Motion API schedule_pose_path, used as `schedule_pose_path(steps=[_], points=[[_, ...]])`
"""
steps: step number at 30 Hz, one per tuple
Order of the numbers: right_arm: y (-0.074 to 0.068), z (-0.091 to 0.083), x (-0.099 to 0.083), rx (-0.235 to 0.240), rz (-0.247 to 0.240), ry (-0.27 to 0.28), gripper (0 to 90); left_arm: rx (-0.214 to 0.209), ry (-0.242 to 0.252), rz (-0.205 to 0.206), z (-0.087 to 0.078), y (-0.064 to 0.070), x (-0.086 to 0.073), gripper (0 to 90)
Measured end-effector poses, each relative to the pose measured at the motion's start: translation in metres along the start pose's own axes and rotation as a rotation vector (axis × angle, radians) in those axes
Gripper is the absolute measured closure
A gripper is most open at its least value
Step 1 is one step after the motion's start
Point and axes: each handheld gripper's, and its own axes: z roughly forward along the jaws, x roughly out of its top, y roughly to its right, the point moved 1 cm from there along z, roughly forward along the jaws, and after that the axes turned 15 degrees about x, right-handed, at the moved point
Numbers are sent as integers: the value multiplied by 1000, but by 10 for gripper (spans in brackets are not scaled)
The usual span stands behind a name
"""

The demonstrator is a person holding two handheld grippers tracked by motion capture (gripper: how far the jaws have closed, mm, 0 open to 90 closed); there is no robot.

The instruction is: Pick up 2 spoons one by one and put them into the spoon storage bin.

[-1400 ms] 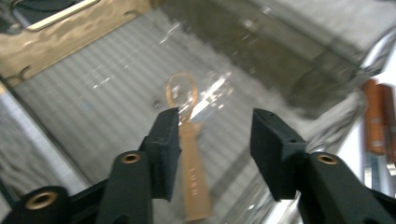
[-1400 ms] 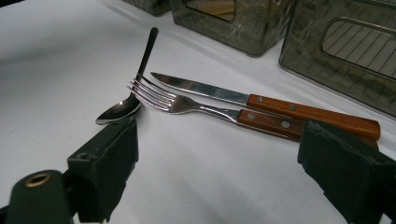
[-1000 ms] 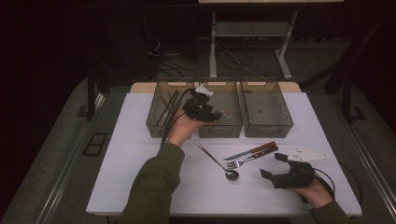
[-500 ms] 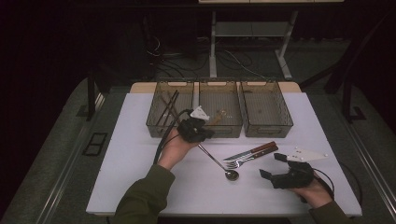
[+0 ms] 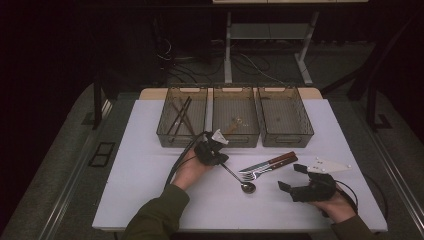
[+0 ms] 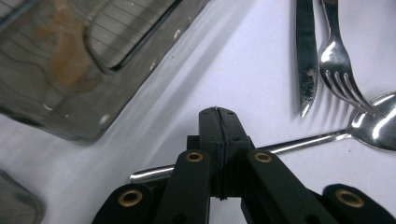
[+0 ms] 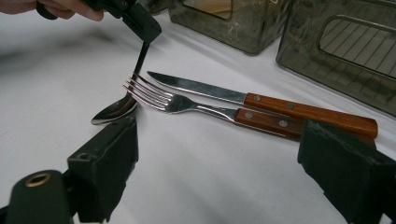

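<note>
Three smoky translucent plastic bins line the white table's far side. Left gripper, jaws closed, hovers over the steel spoon handle; right gripper rests wide open nearby

High view: fixed above my side, looking forward and down over the whole table to the three bins at its far edge. Left gripper view: rides my left gripper, aimed steeply down, very close to the spoon. Right gripper view: low, near, looking across the tabletop. All three share spoon, fork and knife.
</note>
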Motion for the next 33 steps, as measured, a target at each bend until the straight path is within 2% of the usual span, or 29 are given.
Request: schedule_pose_path(steps=[2, 10, 17, 19, 20, 22, 27, 29, 33], points=[[0, 0, 0, -1, 0, 0, 125, 5, -6, 14, 2, 0, -1, 894], [0, 0, 0, -3, -2, 3, 124, 3, -21, 9, 2, 3, -2, 895], [0, 0, 0, -3, -2, 4, 125, -9, -43, 35, -2, 2, -5, 895], [0, 0, 0, -3, -2, 4, 124, -14, -39, 27, -3, 4, -6, 895], [0, 0, 0, -4, -1, 4, 125, -17, -53, 55, -5, 2, -7, 894], [0, 0, 0, -4, 1, 4, 125, -28, -59, 36, -8, 4, -9, 894], [0, 0, 0, -3, 0, 2, 125, -46, -73, 70, -13, 4, -14, 895], [0, 0, 0, -3, 2, 1, 124, -50, -77, 64, -15, 6, -16, 895], [0, 0, 0, -5, 1, 2, 125, -60, -90, 81, -19, 9, -19, 894]])
